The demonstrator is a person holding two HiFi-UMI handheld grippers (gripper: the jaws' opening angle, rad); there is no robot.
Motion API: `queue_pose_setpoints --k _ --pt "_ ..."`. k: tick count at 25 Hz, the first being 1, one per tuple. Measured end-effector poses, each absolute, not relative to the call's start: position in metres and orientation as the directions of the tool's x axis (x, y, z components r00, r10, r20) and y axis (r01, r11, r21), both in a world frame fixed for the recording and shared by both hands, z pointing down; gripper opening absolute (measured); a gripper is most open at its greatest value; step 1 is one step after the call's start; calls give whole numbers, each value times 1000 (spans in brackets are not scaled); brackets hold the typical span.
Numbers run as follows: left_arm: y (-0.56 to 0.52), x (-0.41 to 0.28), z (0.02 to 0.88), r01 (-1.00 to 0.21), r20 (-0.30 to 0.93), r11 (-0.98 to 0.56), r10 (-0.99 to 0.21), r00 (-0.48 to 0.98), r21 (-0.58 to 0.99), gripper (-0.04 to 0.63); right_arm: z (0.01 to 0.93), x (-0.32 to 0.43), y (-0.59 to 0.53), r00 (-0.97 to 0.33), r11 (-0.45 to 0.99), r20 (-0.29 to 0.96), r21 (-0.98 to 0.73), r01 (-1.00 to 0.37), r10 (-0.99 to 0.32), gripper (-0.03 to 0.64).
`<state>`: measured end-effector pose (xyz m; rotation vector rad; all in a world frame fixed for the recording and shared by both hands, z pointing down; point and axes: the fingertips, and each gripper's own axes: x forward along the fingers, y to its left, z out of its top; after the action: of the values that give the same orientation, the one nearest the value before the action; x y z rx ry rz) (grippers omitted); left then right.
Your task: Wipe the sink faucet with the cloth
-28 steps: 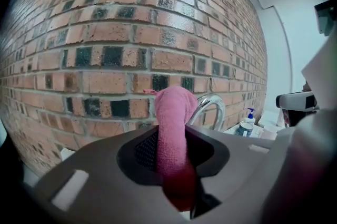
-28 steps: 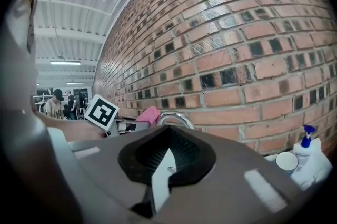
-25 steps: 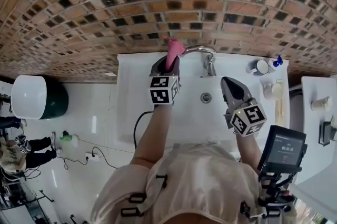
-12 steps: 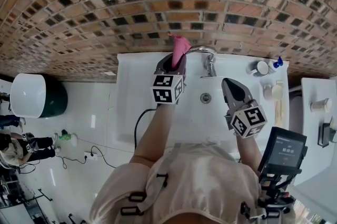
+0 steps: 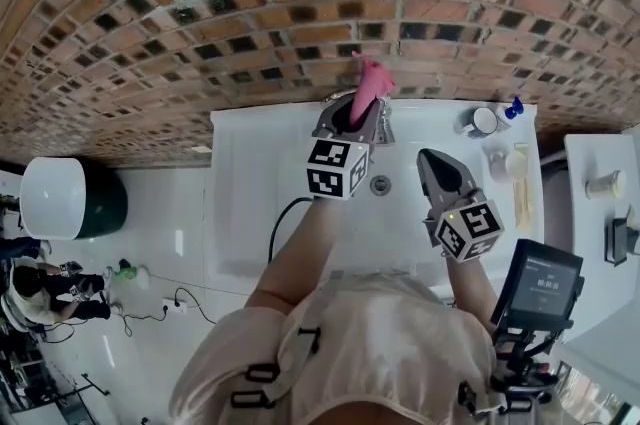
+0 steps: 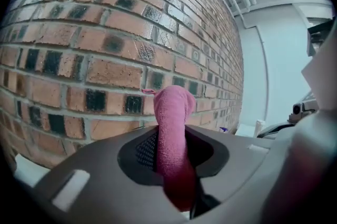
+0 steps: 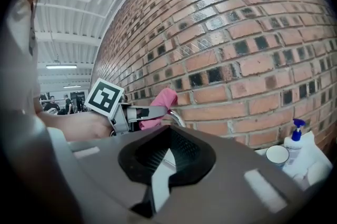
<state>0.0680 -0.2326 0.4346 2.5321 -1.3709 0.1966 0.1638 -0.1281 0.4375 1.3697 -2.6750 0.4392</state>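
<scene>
My left gripper (image 5: 362,113) is shut on a pink cloth (image 5: 372,78) that stands up out of the jaws, in front of the brick wall. In the head view it sits over the chrome faucet (image 5: 388,131) at the back of the white sink (image 5: 260,213) and hides most of the spout. The left gripper view shows the cloth (image 6: 174,144) pinched between the pads. My right gripper (image 5: 428,156) hovers over the basin right of the drain (image 5: 380,184), shut and empty. The right gripper view shows the cloth (image 7: 159,107) beside the curved spout (image 7: 179,118).
A white cup (image 5: 483,120), a spray bottle (image 5: 511,108) and small items (image 5: 505,163) stand on the sink's right ledge. A white bin (image 5: 55,198) is on the floor at left. A device with a screen (image 5: 540,283) hangs at lower right.
My left gripper has carried the cloth to the right and upward, from left of the spout to over the faucet. The right gripper has shifted only slightly.
</scene>
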Motion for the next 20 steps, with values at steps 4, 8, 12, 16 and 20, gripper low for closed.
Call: queue_pose_setpoints --k 4,8,12,16,20 --pt "-231 78 442 -847 259 -528 -811 525 66 97 443 184 -132 -567 526 229 -217 -822 -791 -8" --pt "-231 101 473 -820 335 -565 -757 561 96 98 450 193 -139 -565 521 228 -228 -823 -793 -8" --pt "-235 114 509 -807 416 -584 -714 563 88 98 458 198 -144 -564 517 243 -232 -824 -789 -8" --pt "-239 111 546 -809 506 -583 -678 533 72 100 465 205 -148 -550 498 253 -243 -832 -796 -8" --pt "-235 108 562 -813 559 -577 -652 513 73 100 467 207 -150 -547 493 257 -247 -834 -797 -8"
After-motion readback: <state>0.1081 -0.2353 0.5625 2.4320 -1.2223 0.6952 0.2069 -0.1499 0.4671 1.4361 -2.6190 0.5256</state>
